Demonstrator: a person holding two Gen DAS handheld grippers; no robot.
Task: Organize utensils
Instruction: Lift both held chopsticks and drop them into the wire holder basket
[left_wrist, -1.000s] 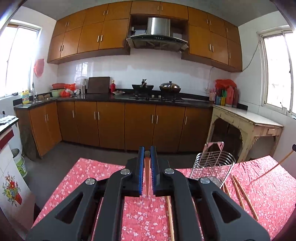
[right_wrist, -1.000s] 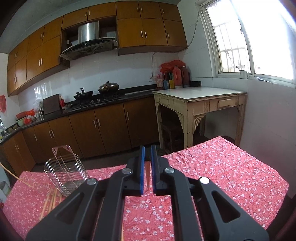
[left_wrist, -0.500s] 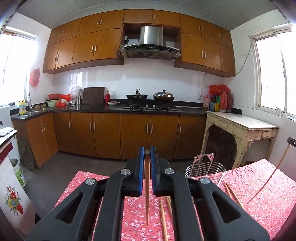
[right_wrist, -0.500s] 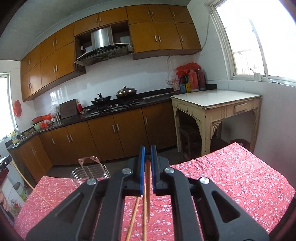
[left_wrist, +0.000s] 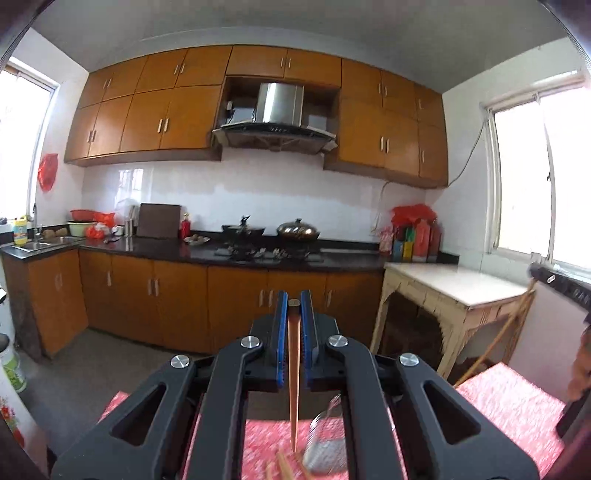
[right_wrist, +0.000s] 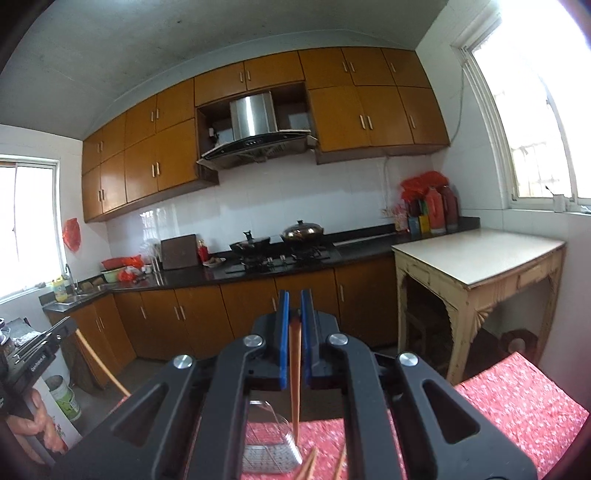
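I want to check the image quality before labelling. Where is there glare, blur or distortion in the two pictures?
Left wrist view: the right-hand window is overexposed, the wire utensil basket and red floral tablecloth are motion-blurred, and the fisheye bends the brown wall cupboards. Right wrist view: the window blows out white, and the held wooden chopstick stays fairly sharp.

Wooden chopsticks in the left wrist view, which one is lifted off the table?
The wooden chopstick clamped in the left gripper, hanging tip-down; the others lie on the red cloth.
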